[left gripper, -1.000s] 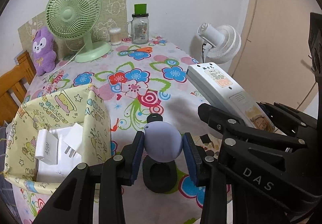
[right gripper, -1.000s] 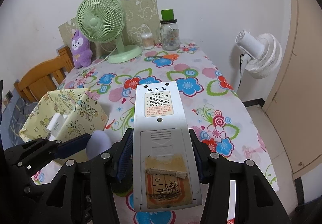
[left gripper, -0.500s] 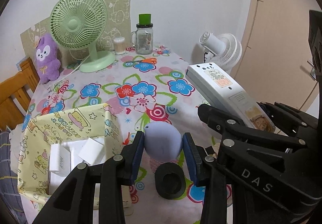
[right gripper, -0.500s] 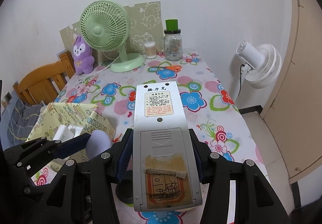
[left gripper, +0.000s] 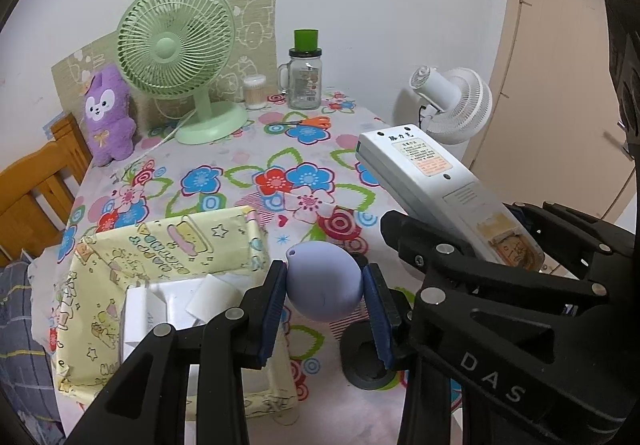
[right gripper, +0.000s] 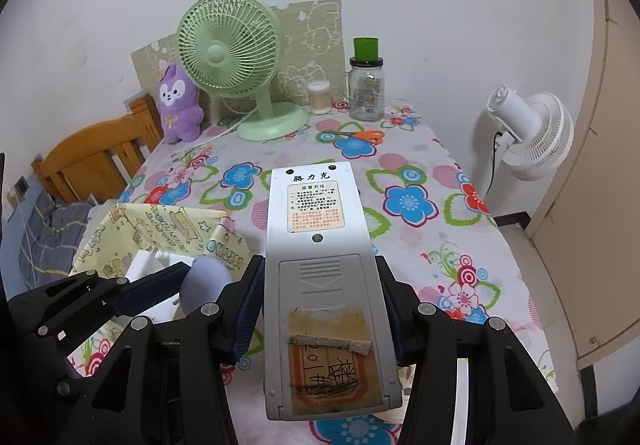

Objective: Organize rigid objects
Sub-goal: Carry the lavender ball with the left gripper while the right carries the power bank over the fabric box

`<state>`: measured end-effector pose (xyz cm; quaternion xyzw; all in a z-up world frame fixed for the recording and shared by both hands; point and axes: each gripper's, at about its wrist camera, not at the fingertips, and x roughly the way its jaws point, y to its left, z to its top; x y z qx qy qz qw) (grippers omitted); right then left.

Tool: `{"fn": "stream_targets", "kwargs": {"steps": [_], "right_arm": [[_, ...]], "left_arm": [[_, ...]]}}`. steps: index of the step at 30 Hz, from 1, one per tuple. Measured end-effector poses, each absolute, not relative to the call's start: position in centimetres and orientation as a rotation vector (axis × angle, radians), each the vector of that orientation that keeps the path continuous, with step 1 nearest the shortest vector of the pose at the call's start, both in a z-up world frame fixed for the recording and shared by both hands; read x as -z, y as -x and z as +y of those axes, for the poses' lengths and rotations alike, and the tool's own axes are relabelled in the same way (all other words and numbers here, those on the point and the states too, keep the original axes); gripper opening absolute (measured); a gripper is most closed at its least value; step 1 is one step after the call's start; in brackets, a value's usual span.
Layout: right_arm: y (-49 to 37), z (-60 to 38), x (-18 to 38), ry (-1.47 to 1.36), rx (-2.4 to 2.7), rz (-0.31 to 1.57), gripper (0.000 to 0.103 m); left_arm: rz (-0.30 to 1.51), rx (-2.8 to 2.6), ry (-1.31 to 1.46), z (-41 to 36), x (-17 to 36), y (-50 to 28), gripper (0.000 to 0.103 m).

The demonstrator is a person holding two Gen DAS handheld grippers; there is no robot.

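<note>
Floral cloth covers the worktop [left gripper: 248, 165], set against a white wall, with a beige door at the right.

Left gripper [left gripper: 325, 303]: pinching a lavender egg-shaped object, the egg [left gripper: 324, 281], between its blue pads. Pads press on the egg's two sides; narrow end with a small hole points up and to the left. Egg hangs clear of the cloth. Directly below and a little right of it, a black stand [left gripper: 366, 361] with a hollow top sits on the worktop, partly hidden by the right finger.

Left of that gripper, near: a yellow patterned box [left gripper: 168, 245], open at the top, with white chargers [left gripper: 160, 309] lying inside. Egg is just beside the box's right wall, outside it.

Right gripper [right gripper: 322, 309]: clamped on a white remote [right gripper: 316, 245], back side up, pads on its long edges at the battery cover. Remote juts forward past the fingertips, label end away from the camera, worn taped sticker at the near end. It is off the worktop. In the left wrist view the remote [left gripper: 436, 185] slants up to the right of the egg, the two well apart.

Further out, far end of the worktop: green fan [left gripper: 176, 45], purple plush [left gripper: 107, 113], cotton swab tub [left gripper: 255, 91], glass jar [left gripper: 305, 79] with green lid, orange scissors [left gripper: 308, 122]. White fan [left gripper: 456, 105] stands off the worktop's right edge. Wooden chair [left gripper: 36, 189] at left.
</note>
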<state>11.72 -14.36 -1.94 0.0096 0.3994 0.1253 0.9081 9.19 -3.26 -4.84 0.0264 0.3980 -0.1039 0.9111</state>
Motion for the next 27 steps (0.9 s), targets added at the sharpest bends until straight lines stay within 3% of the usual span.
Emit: {"fn": "stream_targets", "kwargs": {"steps": [27], "right_arm": [[-11.8, -6.2, 1.7, 0.048, -0.341, 0.818, 0.055]], "left_arm": [[0.813, 0.127, -0.037, 3.4, 5.1, -8.7, 0.040]]}}
